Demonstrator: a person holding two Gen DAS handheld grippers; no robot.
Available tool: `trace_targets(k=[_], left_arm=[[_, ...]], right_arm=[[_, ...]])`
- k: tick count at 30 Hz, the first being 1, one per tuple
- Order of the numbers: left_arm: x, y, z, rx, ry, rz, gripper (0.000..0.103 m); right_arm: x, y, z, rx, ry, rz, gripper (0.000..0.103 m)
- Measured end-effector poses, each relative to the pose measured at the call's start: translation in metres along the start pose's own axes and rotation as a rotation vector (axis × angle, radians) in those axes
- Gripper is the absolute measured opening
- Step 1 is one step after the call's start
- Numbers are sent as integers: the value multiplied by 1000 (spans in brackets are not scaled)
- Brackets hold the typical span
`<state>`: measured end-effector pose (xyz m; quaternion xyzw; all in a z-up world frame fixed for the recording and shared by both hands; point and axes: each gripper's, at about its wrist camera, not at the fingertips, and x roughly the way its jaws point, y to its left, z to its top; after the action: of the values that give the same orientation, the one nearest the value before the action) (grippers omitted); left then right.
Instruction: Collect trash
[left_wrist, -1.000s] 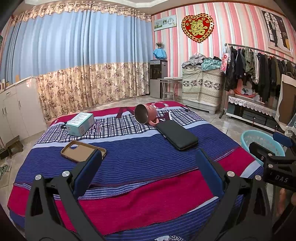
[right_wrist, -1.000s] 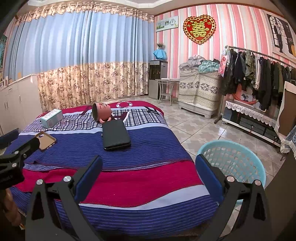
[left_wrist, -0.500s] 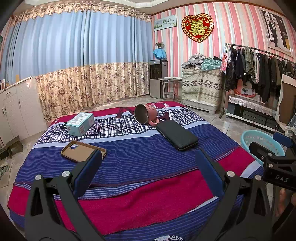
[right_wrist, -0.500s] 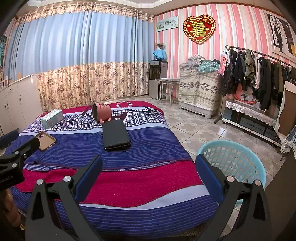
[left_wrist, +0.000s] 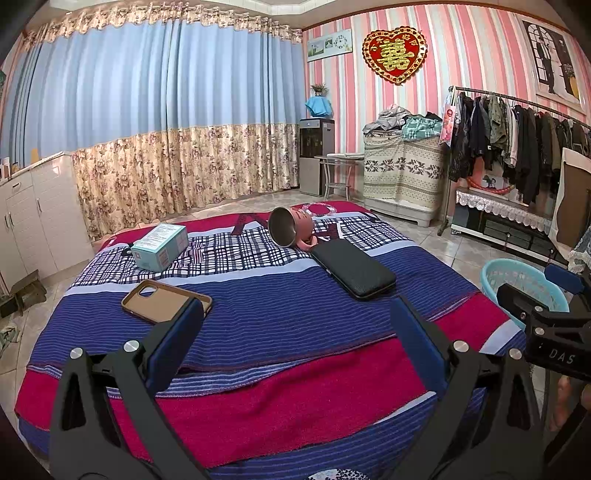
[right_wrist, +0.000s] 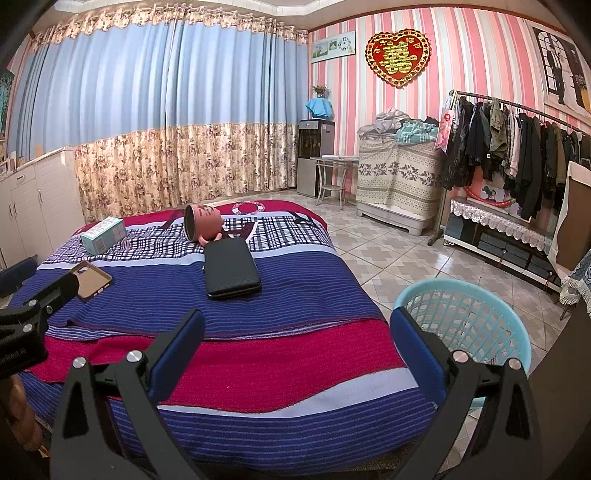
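On the striped bed (left_wrist: 280, 332) lie a teal carton (left_wrist: 159, 246), a tan phone case (left_wrist: 166, 301), a pink cup (left_wrist: 290, 226) on its side and a black wallet (left_wrist: 352, 267). The same carton (right_wrist: 102, 235), phone case (right_wrist: 90, 280), cup (right_wrist: 203, 222) and wallet (right_wrist: 229, 267) show in the right wrist view. A light blue basket (right_wrist: 465, 325) stands on the floor at the bed's right side. My left gripper (left_wrist: 295, 343) is open and empty above the bed's near edge. My right gripper (right_wrist: 295, 350) is open and empty, between bed and basket.
White cabinets (left_wrist: 33, 210) stand at the left. A clothes rack (left_wrist: 517, 136), a covered pile (left_wrist: 404, 170) and a low shelf (right_wrist: 498, 236) line the right wall. Tiled floor (right_wrist: 388, 254) lies between bed and rack. Curtains (left_wrist: 166, 122) hang behind.
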<state>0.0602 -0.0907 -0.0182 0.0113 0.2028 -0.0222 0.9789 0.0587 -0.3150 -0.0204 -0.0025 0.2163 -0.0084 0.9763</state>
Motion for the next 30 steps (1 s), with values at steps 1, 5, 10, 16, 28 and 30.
trace_targets(k=[1, 5, 10, 16, 28, 30], left_arm=[[0, 0, 0, 0, 0, 0, 98], [0, 0, 0, -1, 0, 0, 98], [0, -1, 0, 0, -1, 0, 98], [0, -1, 0, 1, 0, 0, 98], [0, -1, 0, 2, -2, 2, 98], [0, -1, 0, 0, 0, 0, 98]], right_arm=[[-1, 2, -1, 0, -1, 0, 98], [0, 0, 0, -1, 0, 0, 98], [0, 2, -1, 0, 0, 0, 98], [0, 2, -1, 0, 0, 0, 98], [0, 2, -1, 0, 0, 0, 98], [0, 2, -1, -1, 0, 0, 98]])
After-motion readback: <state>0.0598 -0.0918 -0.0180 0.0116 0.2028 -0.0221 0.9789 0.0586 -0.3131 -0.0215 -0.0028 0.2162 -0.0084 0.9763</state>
